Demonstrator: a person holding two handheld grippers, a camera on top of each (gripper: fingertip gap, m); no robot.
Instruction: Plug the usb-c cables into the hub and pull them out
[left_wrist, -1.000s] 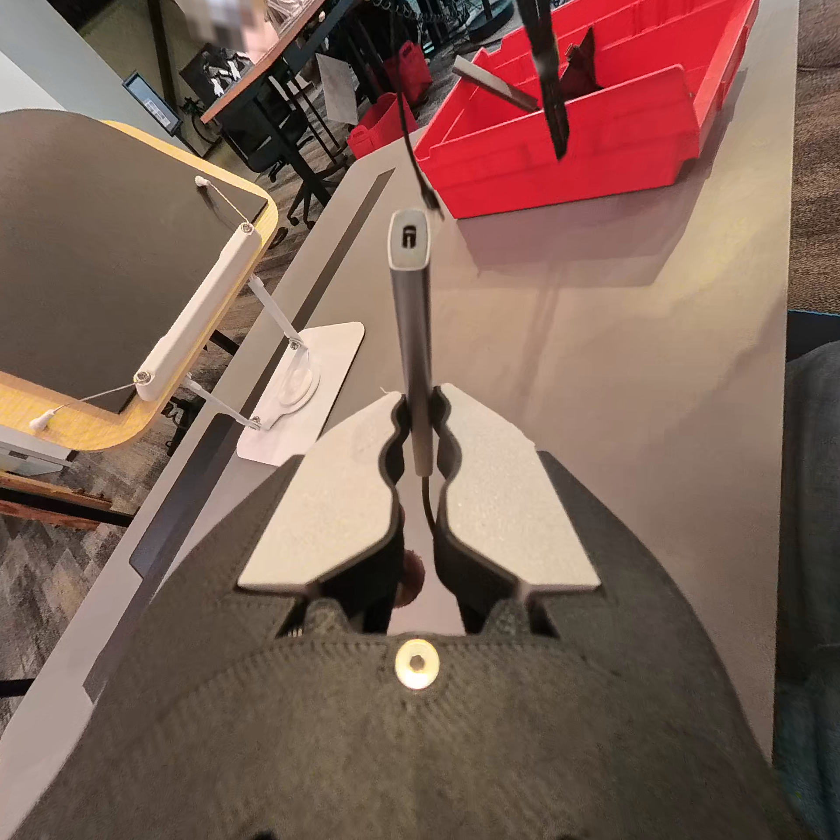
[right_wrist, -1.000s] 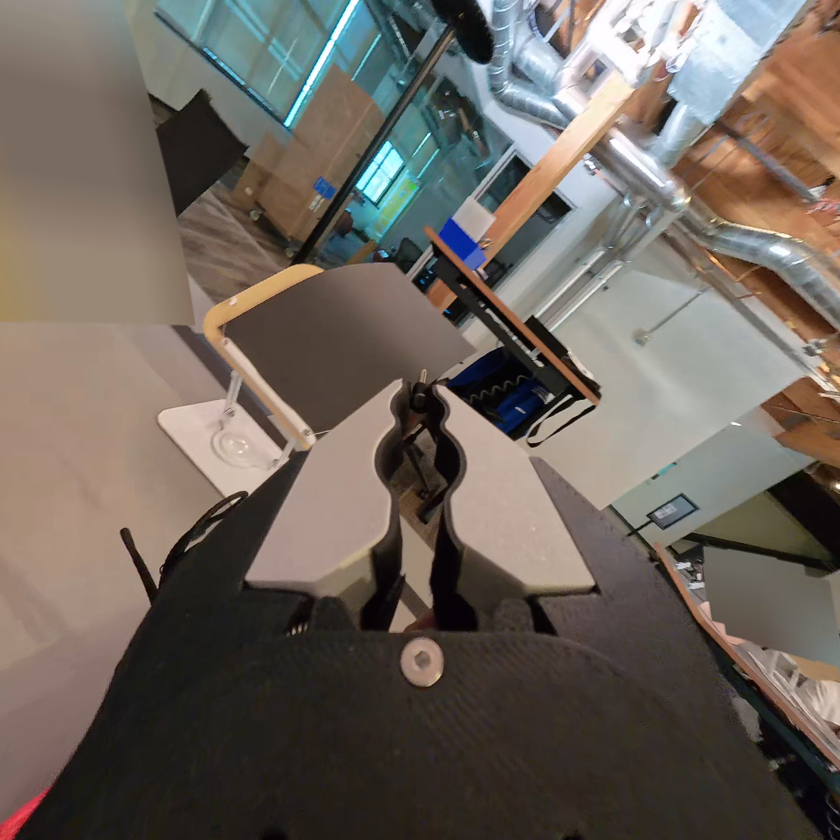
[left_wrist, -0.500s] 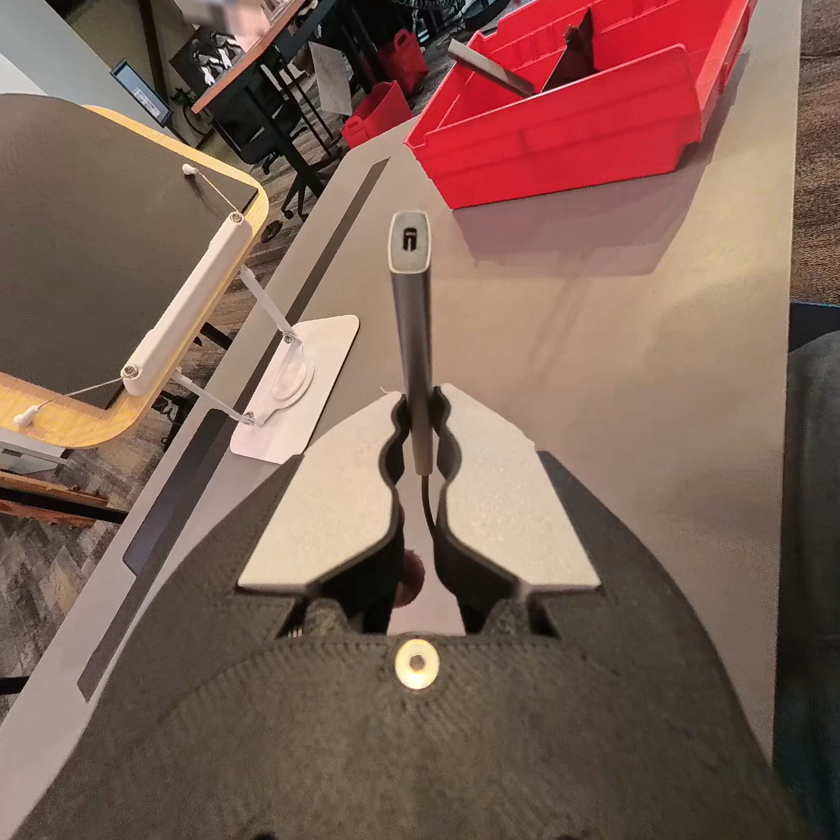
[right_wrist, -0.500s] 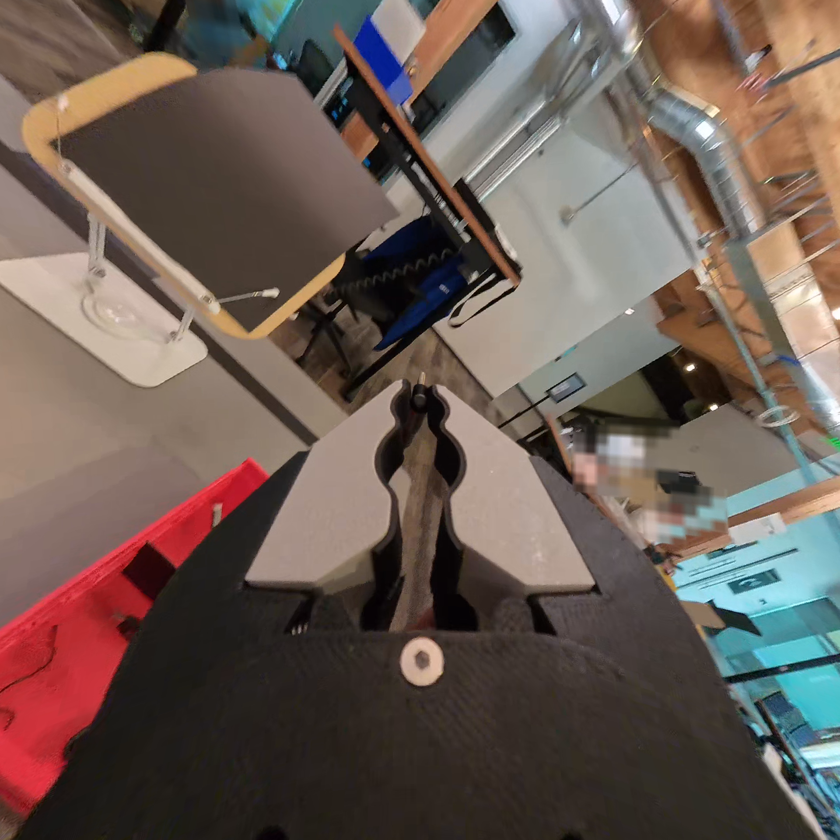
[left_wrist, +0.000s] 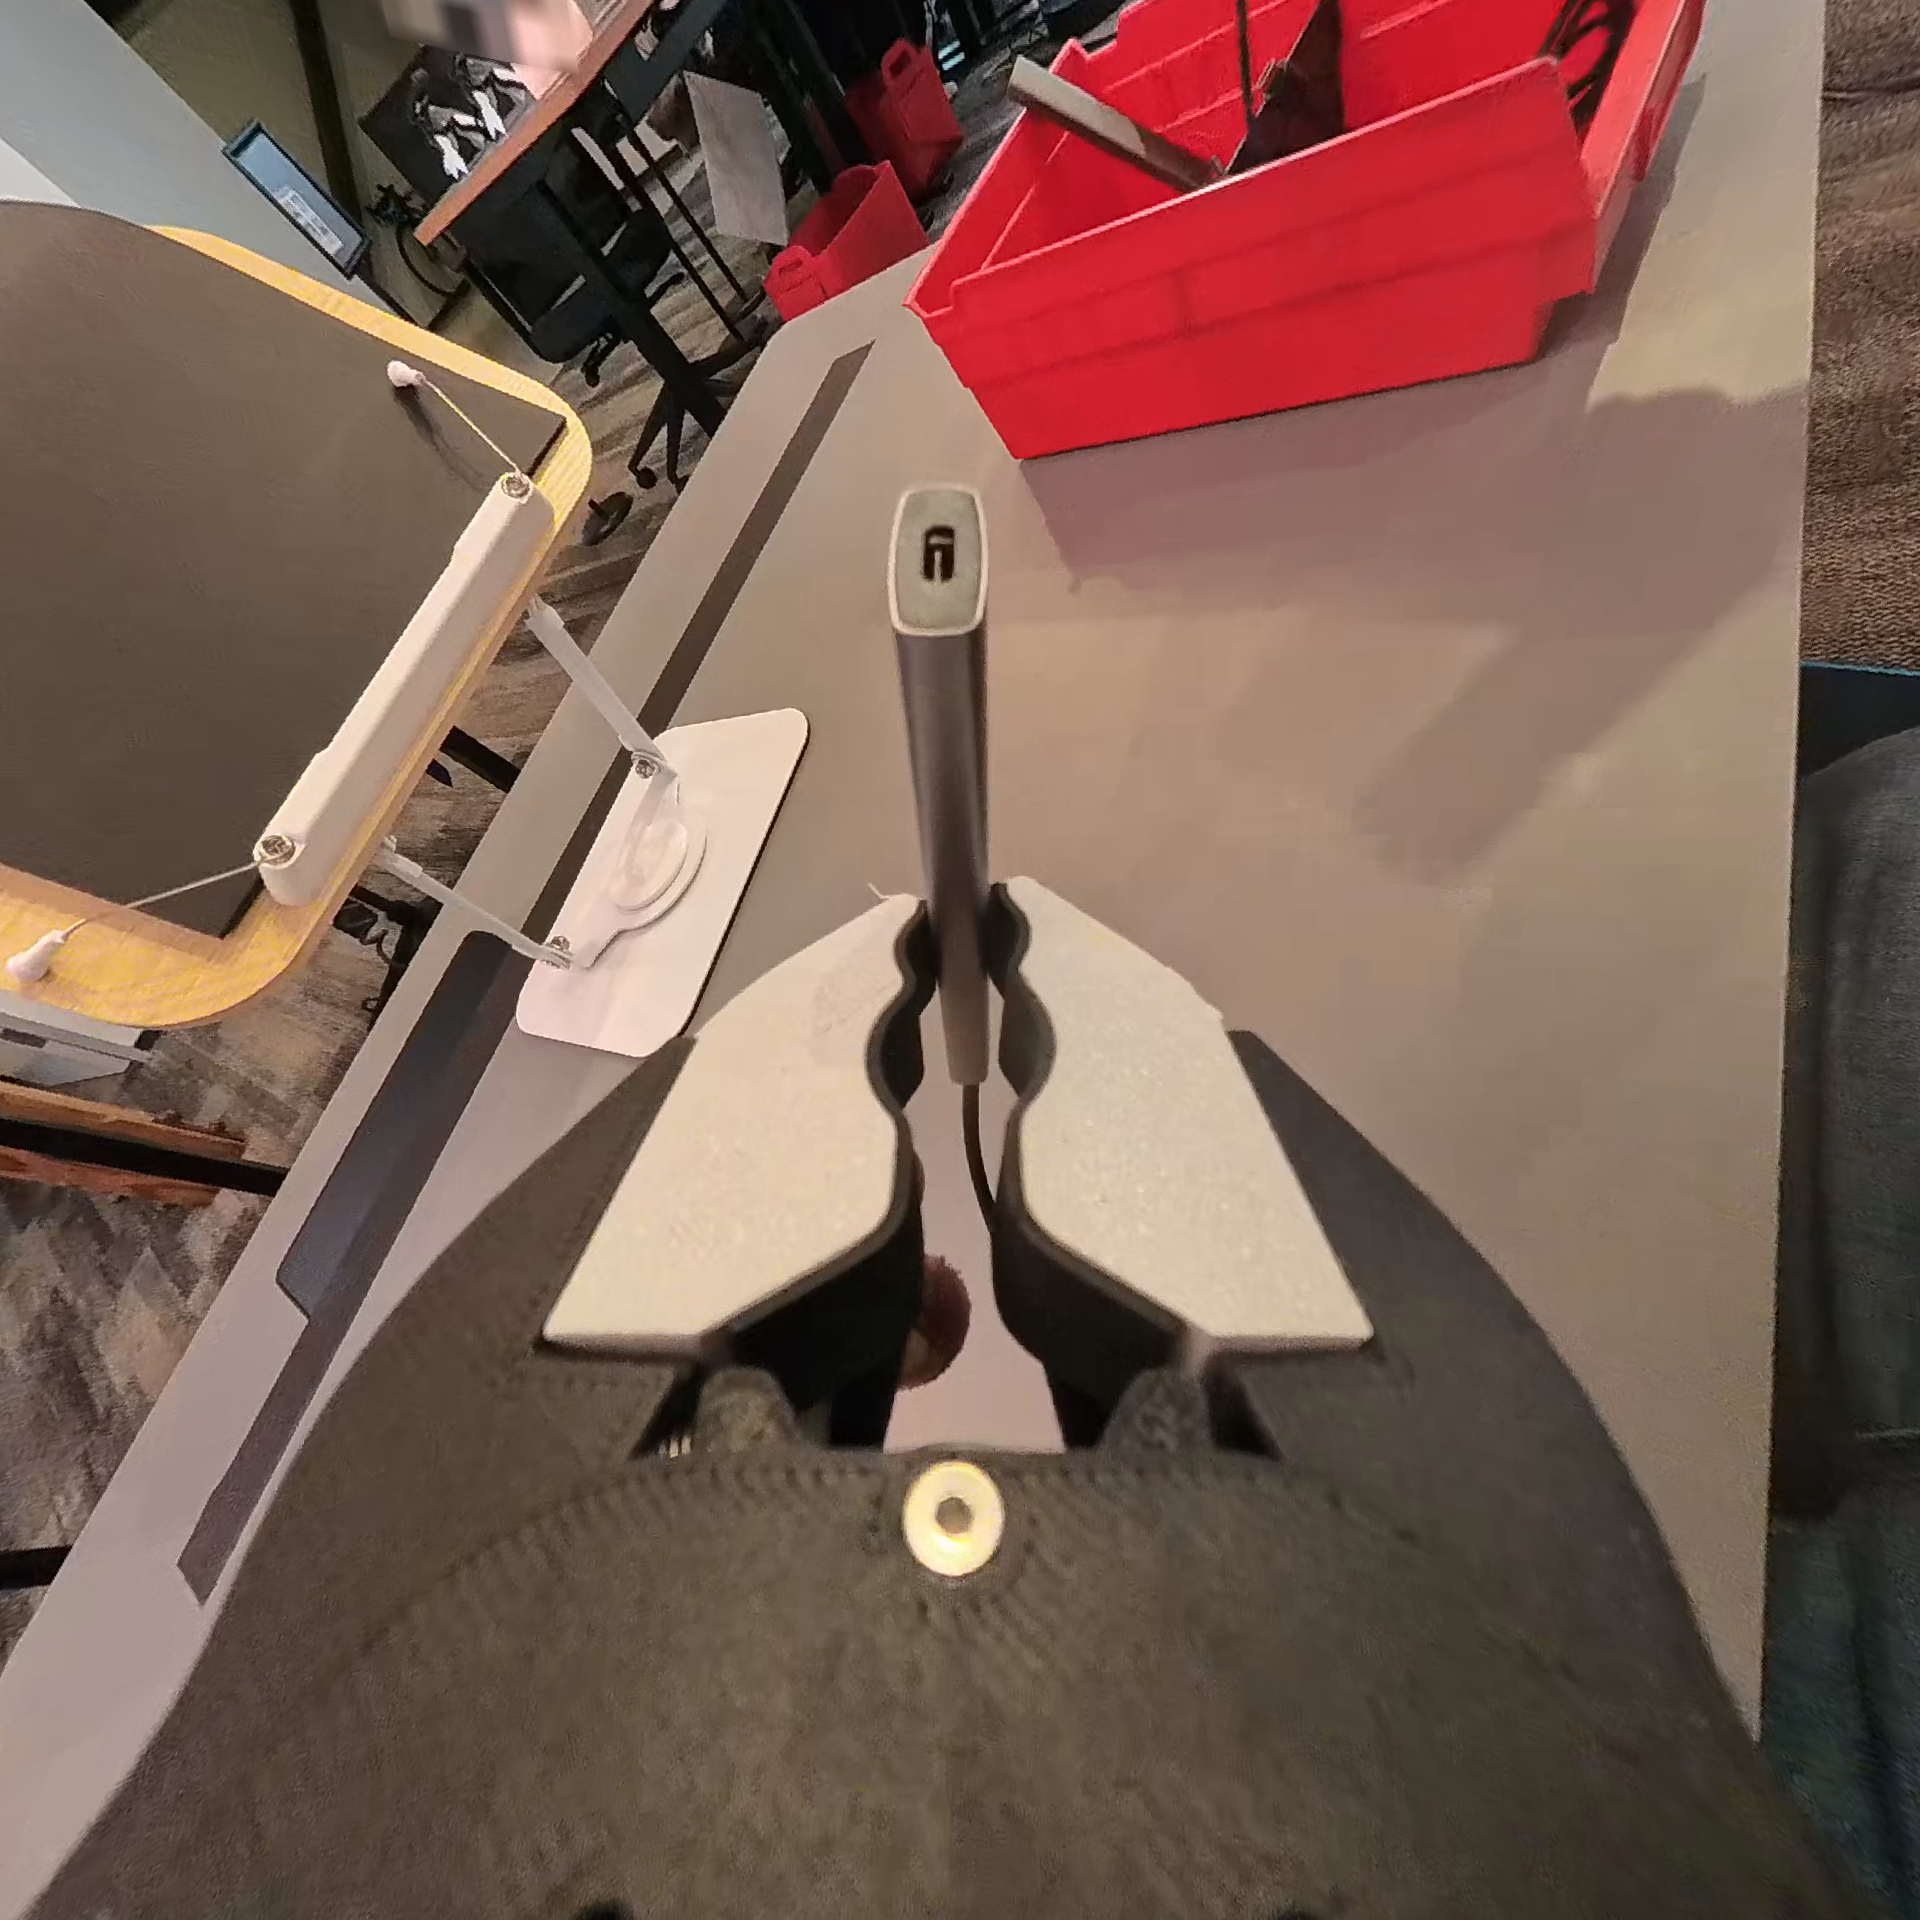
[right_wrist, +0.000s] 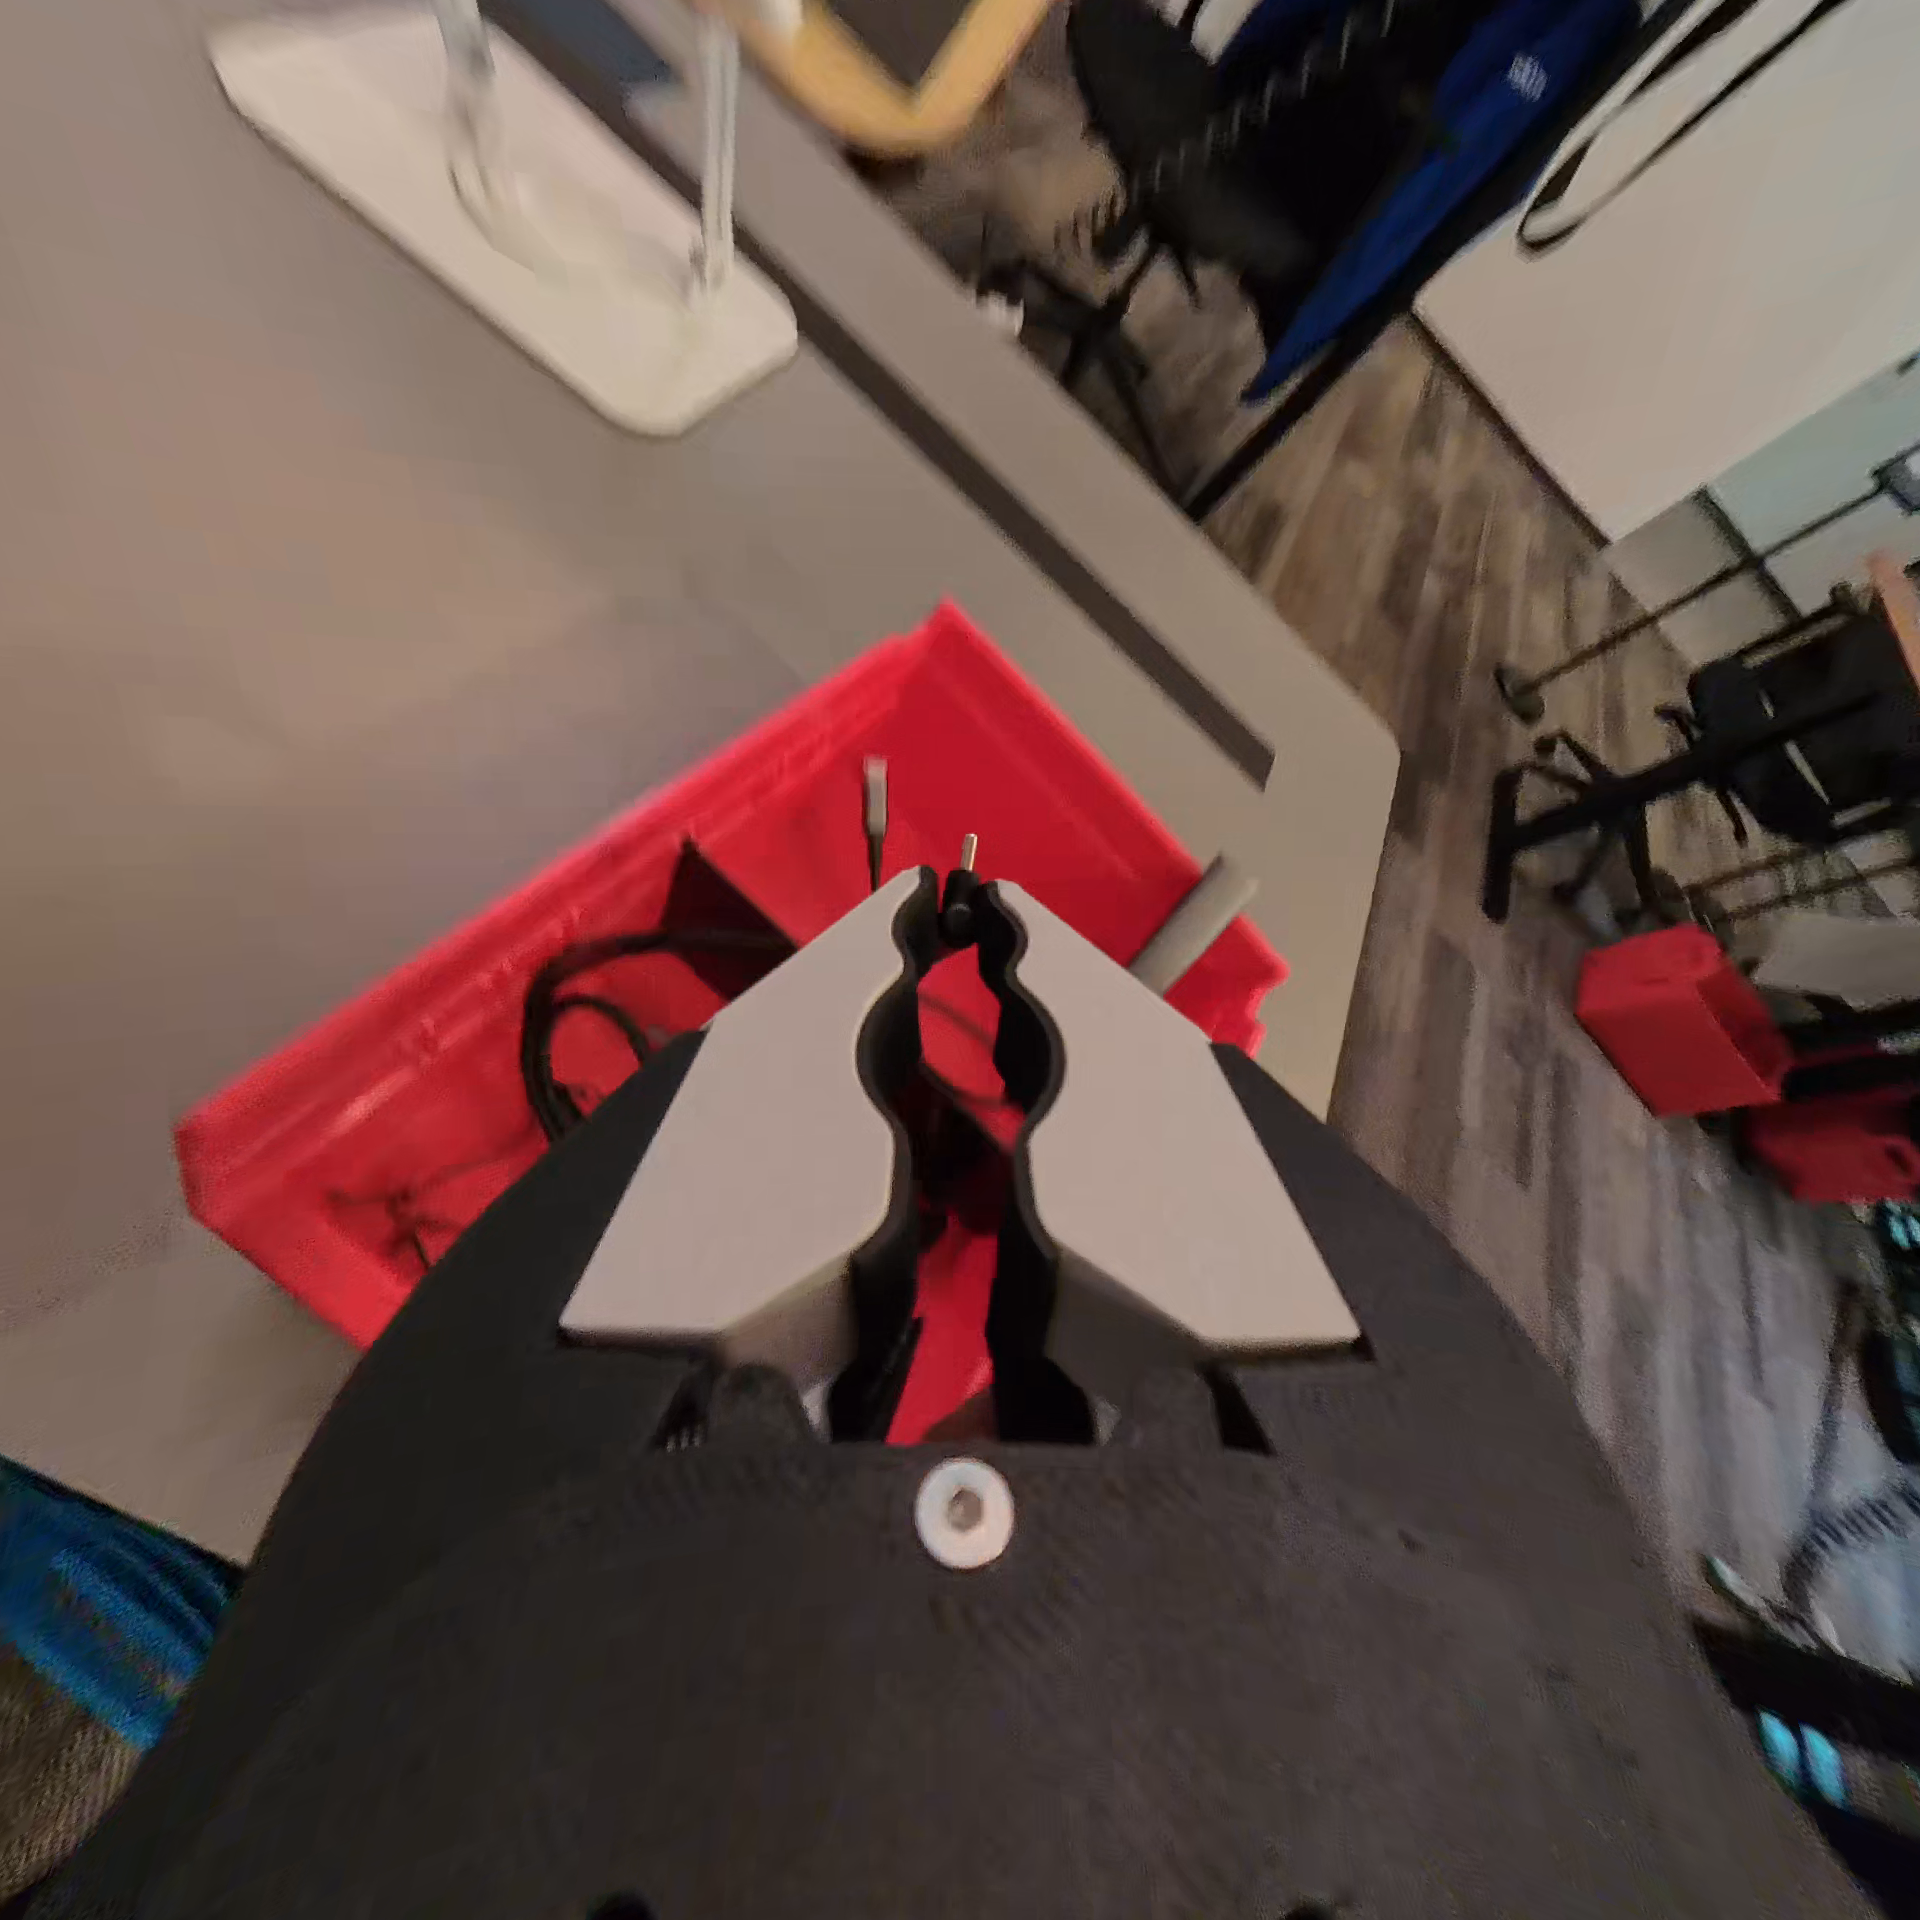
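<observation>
My left gripper (left_wrist: 958, 914) is shut on the slim grey hub (left_wrist: 943, 727) and holds it edge-up above the grey table (left_wrist: 1351, 831), port end pointing away, its thin black lead trailing back between the fingers. My right gripper (right_wrist: 958, 894) is shut on the black plug of a usb-c cable (right_wrist: 964, 902), metal tip pointing forward, above the red bin (right_wrist: 416, 1091). A second cable with a grey plug (right_wrist: 875, 795) and coiled black cables (right_wrist: 582, 1029) lie in the bin. The right wrist view is motion-blurred.
The red bin (left_wrist: 1247, 281) stands at the table's far end with dividers and a grey bar in it. A black board on a white stand (left_wrist: 665, 862) stands at the left edge. Desks, chairs and red boxes are on the floor beyond. Blue fabric lies at the right. There is about 40 centimeters between the tips of the two grippers.
My right gripper has swung down from pointing at the room and ceiling to pointing into the red bin, still holding the plug. The left gripper with the hub has barely shifted.
</observation>
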